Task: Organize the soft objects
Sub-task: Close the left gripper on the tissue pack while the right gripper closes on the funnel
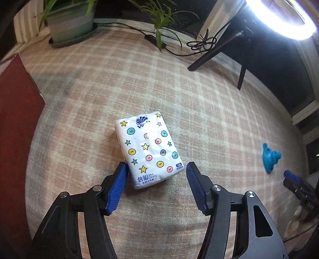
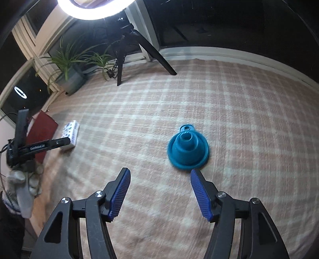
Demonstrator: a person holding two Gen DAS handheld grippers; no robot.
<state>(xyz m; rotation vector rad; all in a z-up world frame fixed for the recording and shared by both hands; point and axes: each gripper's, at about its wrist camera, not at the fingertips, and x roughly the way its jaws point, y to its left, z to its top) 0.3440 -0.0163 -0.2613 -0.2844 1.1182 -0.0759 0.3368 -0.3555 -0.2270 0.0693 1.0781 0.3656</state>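
1. tissue pack: it lies flat on the plaid blanket at the centre of the left wrist view, printed face up, its near end reaching in between the blue pads of the left gripper. the jaws stand apart; the left pad looks to be touching or just beside the pack's near left edge, the right pad is clear of it, so nothing is clenched. i judge the spread is set to straddle the pack's short width.

2. in the right wrist view the right gripper is likewise released and empty. the teal collapsible funnel sits wide rim down just beyond its right pad, slightly right of the gap, so the jaws would need to shift right to centre on it.

3. the funnel rests on its broad rim, spout up, which keeps it stable; being soft silicone by its look, it would likely squash under a squeeze.

4. outward: the two things lie well apart on the blanket, one in front of each gripper, which suits taking one per hand.

5. farther out, a red board stands at the left edge of the left wrist view, a potted plant at upper left, and a ring light on a tripod at the top of the right wrist view.
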